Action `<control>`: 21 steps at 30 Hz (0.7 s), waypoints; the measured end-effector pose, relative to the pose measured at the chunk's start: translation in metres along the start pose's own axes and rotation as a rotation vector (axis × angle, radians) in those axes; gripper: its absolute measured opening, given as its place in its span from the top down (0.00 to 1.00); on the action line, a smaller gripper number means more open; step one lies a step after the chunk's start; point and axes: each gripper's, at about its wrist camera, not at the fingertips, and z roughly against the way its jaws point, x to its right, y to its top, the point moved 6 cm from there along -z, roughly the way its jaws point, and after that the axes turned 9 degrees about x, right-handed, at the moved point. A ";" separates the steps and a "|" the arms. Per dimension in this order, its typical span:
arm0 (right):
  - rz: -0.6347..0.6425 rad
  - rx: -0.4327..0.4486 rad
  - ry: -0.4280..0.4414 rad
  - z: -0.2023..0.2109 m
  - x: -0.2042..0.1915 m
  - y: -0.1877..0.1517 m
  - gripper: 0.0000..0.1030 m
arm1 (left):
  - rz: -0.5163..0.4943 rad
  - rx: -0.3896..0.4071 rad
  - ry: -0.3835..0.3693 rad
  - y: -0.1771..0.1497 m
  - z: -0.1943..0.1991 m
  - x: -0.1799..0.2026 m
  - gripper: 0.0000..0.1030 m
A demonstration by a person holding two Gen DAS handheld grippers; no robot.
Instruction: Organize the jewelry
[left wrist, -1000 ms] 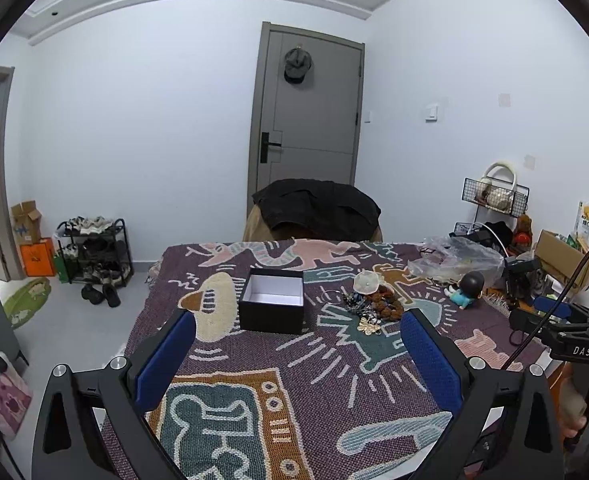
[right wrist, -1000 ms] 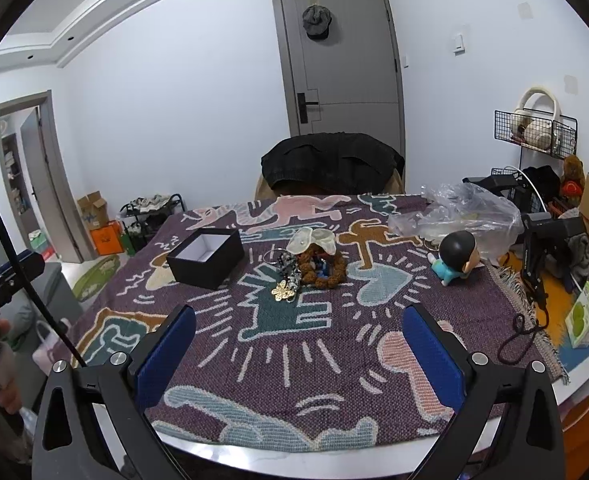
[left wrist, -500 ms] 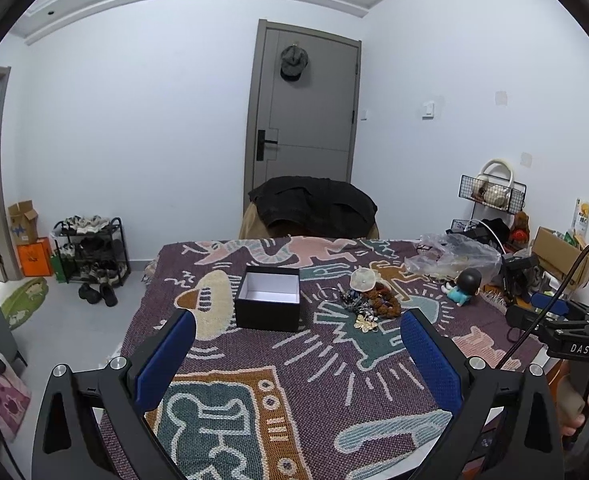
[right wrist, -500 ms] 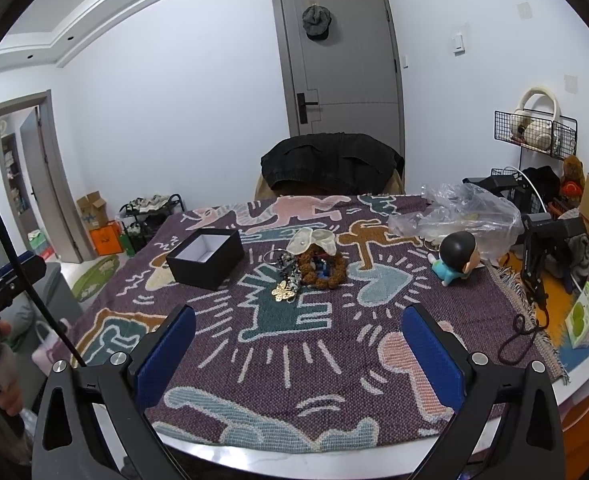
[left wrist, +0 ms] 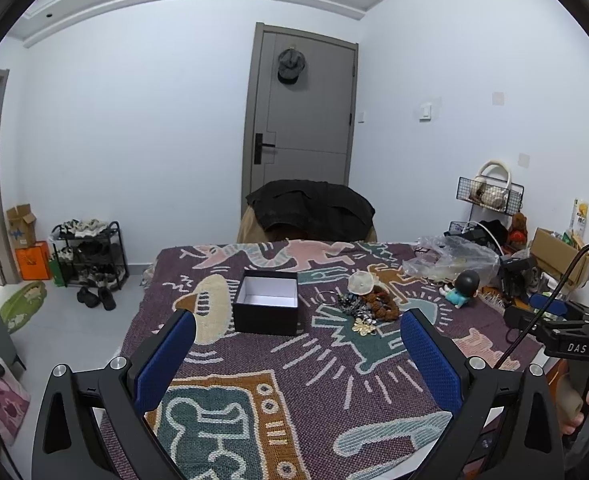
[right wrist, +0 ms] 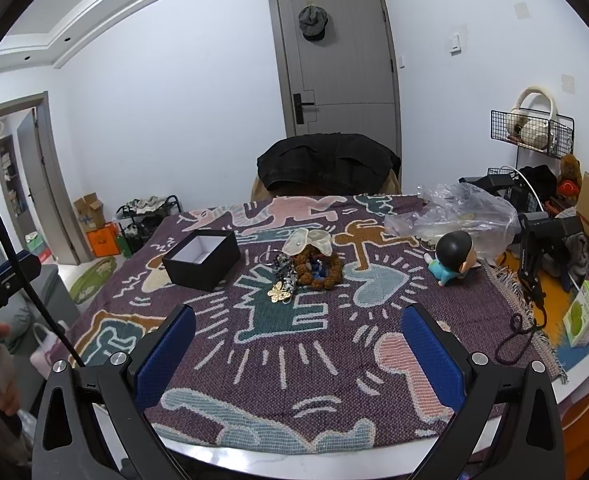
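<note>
A black box (left wrist: 265, 307) with a white inside stands open on the patterned cloth (left wrist: 294, 380), also seen as the box (right wrist: 201, 259) in the right wrist view. Right of it lies a jewelry pile (left wrist: 364, 307): a brown bead bracelet (right wrist: 321, 270), a gold butterfly piece (right wrist: 278, 292), dark chains and a pale shell-like piece (right wrist: 308, 240). My left gripper (left wrist: 296, 338) is open, well short of the box and pile. My right gripper (right wrist: 297, 334) is open too, near the table's front edge, holding nothing.
A round-headed doll (right wrist: 452, 256) and a clear plastic bag (right wrist: 454, 212) lie at the right of the cloth. A chair with a black jacket (right wrist: 328, 166) stands behind the table. Cables, a black stand (right wrist: 542, 240) and a green carton (right wrist: 584, 314) crowd the right edge.
The left wrist view has tilted up slightly, so the box and pile sit a little lower and farther off. The right gripper has not moved.
</note>
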 end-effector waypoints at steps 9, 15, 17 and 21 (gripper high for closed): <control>-0.013 0.010 -0.015 0.001 0.006 0.002 0.00 | 0.025 0.015 0.005 0.000 0.001 -0.003 0.01; -0.010 0.010 -0.039 0.001 0.010 0.001 0.00 | 0.022 0.039 0.008 0.001 0.004 -0.002 0.01; -0.020 0.011 -0.037 0.001 0.012 0.001 0.00 | 0.034 0.046 -0.002 0.002 0.006 -0.002 0.01; -0.022 0.008 -0.039 -0.001 0.012 0.000 0.00 | 0.008 0.043 0.000 0.001 0.004 0.001 0.01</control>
